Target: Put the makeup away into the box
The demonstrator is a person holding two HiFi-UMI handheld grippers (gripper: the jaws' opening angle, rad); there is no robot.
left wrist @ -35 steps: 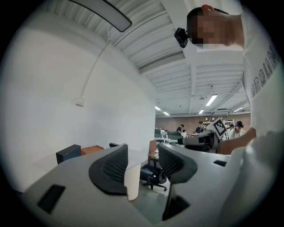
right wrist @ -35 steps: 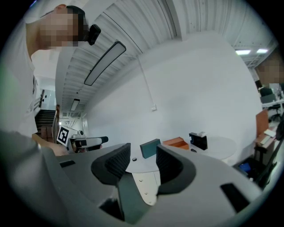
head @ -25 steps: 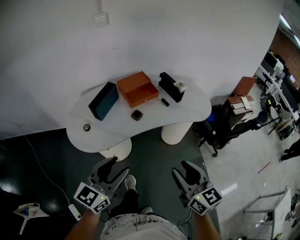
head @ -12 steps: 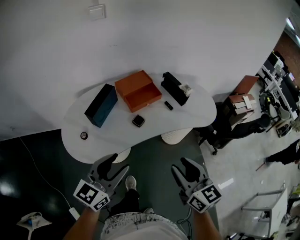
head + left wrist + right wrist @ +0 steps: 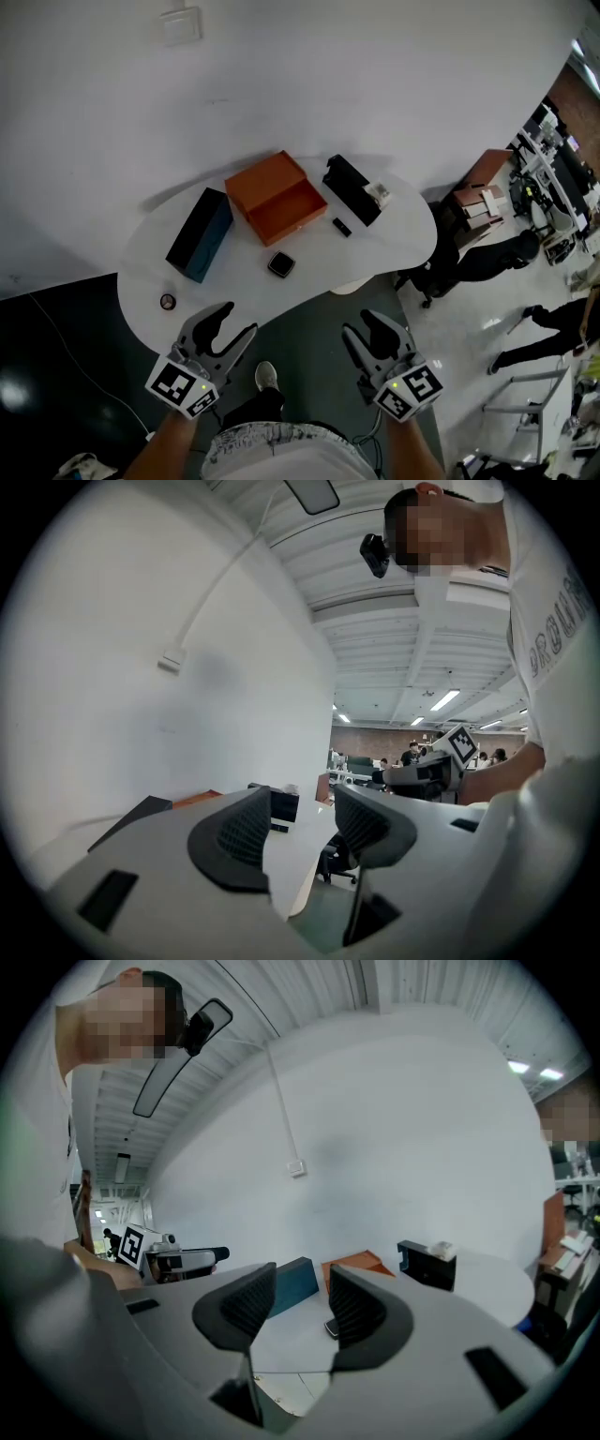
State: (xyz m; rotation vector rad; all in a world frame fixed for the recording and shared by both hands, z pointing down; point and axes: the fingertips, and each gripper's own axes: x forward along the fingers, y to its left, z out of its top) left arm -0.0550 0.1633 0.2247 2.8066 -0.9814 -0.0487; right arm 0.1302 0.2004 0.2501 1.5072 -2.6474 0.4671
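Observation:
An open orange box (image 5: 275,197) stands at the middle back of a white table (image 5: 403,239). In front of it lie a square black compact (image 5: 280,264) and a small black tube (image 5: 342,227). A little round pot (image 5: 168,302) sits near the left front edge. My left gripper (image 5: 223,330) hangs open and empty at the table's front edge. Just short of that edge, my right gripper (image 5: 377,334) is also open with nothing between its jaws. In the right gripper view the right gripper (image 5: 300,1299) points at the orange box (image 5: 361,1262) and the compact (image 5: 331,1327).
A long teal box (image 5: 200,233) lies left of the orange box. A black box (image 5: 354,189) with a white object on top stands to its right. An office chair (image 5: 459,262) and a low stand with books (image 5: 483,202) are right of the table. People's legs show at far right.
Both grippers have come forward up to the table's front edge. The table and its objects now sit lower and closer in the head view. The jaws have not changed.

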